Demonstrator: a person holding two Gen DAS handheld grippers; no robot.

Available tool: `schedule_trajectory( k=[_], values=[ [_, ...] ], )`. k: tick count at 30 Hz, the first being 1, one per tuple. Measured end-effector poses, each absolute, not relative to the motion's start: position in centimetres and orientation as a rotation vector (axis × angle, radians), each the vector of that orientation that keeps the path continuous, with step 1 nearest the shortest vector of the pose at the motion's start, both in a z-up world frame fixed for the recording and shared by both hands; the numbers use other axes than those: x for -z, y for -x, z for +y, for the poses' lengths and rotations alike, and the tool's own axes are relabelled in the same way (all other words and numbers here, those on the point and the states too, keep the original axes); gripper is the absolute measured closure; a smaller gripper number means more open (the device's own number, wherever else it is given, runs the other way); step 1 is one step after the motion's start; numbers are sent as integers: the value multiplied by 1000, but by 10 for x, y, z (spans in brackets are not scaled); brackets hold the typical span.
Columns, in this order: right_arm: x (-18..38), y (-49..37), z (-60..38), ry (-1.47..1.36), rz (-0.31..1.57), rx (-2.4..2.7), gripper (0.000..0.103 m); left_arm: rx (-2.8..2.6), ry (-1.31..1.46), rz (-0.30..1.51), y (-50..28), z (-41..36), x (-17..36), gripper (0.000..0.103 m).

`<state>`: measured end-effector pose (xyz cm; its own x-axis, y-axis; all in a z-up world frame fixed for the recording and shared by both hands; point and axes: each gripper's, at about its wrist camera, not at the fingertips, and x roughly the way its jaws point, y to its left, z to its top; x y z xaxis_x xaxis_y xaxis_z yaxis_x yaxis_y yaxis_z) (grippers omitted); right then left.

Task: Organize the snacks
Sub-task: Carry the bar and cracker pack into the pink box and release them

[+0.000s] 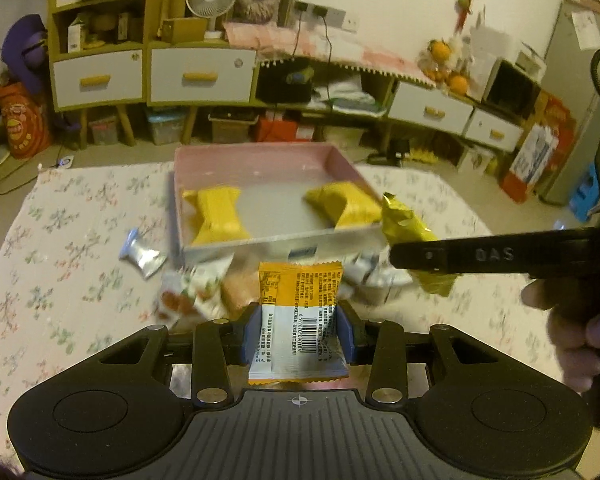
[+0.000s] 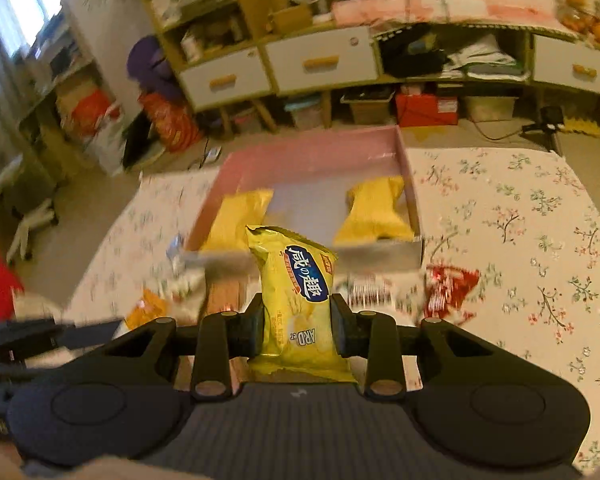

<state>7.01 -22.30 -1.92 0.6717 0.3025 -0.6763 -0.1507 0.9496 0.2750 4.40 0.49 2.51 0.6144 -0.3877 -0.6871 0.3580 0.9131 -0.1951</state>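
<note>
While two yellow packets (image 1: pixel 220 214) already lie inside the pink box (image 1: pixel 260 160), one toward each side of its floor, most of the sorting is yet to do. Both claws are loaded. The left claw (image 1: pixel 298 334) is closed on an orange-and-white packet (image 1: pixel 298 312), its blue pads pressing the wrapper's two sides, barcode face up, held clear above the heap. The right claw (image 2: pixel 298 320) is clamped tight on a yellow biscuit packet (image 2: pixel 296 292), which stands up between the jaws with its top edge reaching toward the box's near wall; from the left wrist view the same packet (image 1: pixel 408 232) shows just beside the box's right front corner.

Neither carried packet is in the box yet, so I judge these two to be the third and fourth items on their way.

Left on the flowered desk (image 1: pixel 68 240), in front of the box's near wall, is a loose pile: a silver packet (image 1: pixel 142 256) lying apart to the left, a white packet with red and green print (image 1: pixel 192 292), some silvery ones near the right claw, and a red wrapper (image 2: pixel 448 288) seen from the right wrist. Motion blur smears that pile, so its count is uncertain; it looks like roughly half a dozen pieces.

By that reckoning the task is under halfway, with plenty of free floor in the middle of the box.
</note>
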Motion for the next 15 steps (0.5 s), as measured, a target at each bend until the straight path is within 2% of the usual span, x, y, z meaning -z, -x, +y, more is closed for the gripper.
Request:
schedule_trajectory(
  k=[9,15],
  values=[
    [23,-112,-235,-373,755,-218,73,348,19,776,-90,-21,-21,66],
    [31,-144,-239,-379,725,-227,73,336,-42,761,-130,-41,-6,66]
  ],
)
